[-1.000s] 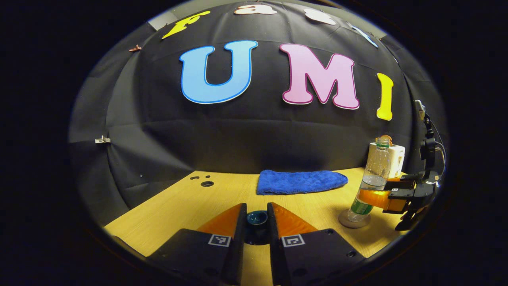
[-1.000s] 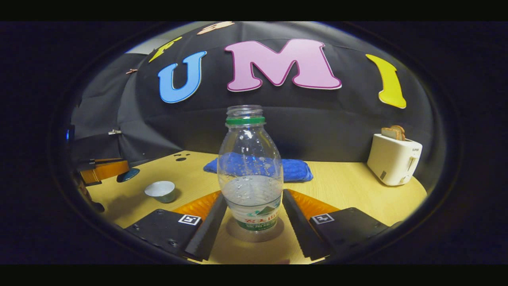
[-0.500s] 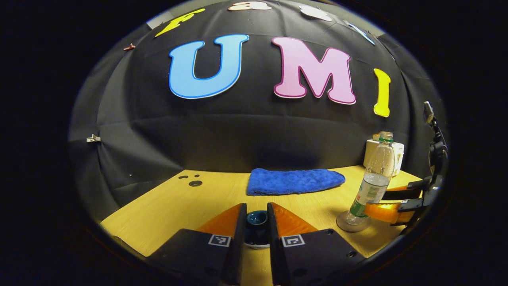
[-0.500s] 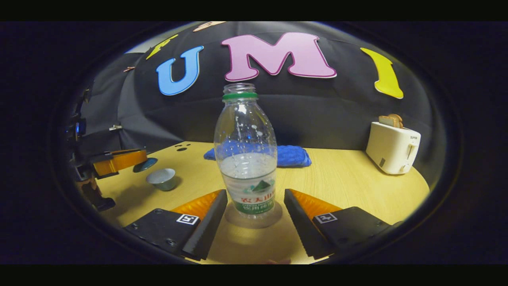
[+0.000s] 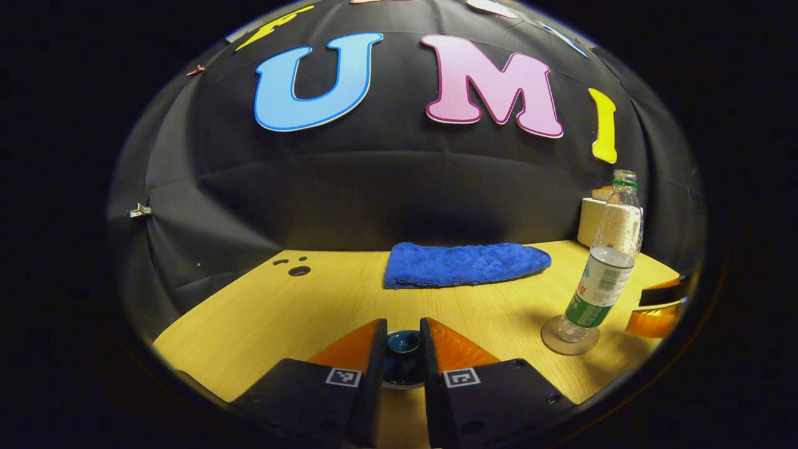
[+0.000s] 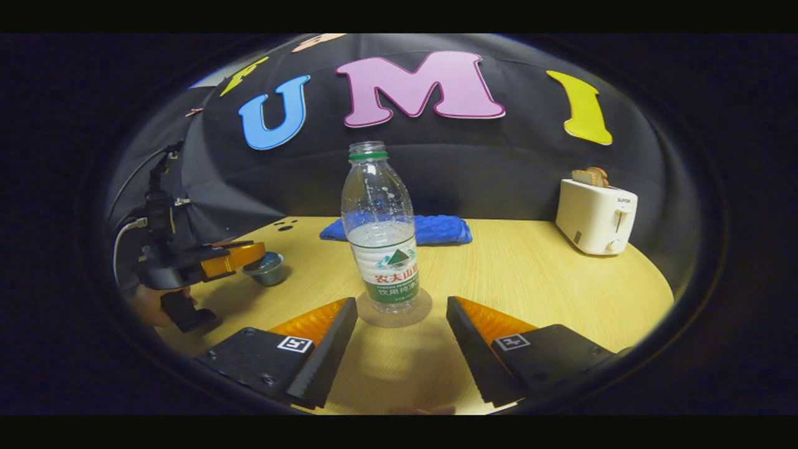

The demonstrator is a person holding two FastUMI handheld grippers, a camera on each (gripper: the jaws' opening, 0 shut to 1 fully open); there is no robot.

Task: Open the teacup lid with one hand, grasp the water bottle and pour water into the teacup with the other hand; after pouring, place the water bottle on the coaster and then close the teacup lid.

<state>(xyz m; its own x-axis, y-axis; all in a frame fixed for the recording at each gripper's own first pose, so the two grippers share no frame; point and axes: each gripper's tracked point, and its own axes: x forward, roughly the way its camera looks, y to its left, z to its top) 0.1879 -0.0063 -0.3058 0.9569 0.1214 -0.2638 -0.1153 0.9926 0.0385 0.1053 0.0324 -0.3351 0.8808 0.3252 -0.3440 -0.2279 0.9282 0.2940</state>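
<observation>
Water bottle (image 6: 380, 234) stands on its coaster (image 6: 394, 315), right claw (image 6: 401, 340) spread at 6 o'clock; left claw (image 5: 402, 358) pinches the lid (image 5: 403, 365), not yet replaced.

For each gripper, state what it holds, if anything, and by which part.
The left gripper is shut on the teacup lid, its fingers pressing opposite sides. The right gripper, open, holds nothing; the water bottle stands free on the coaster.
</observation>
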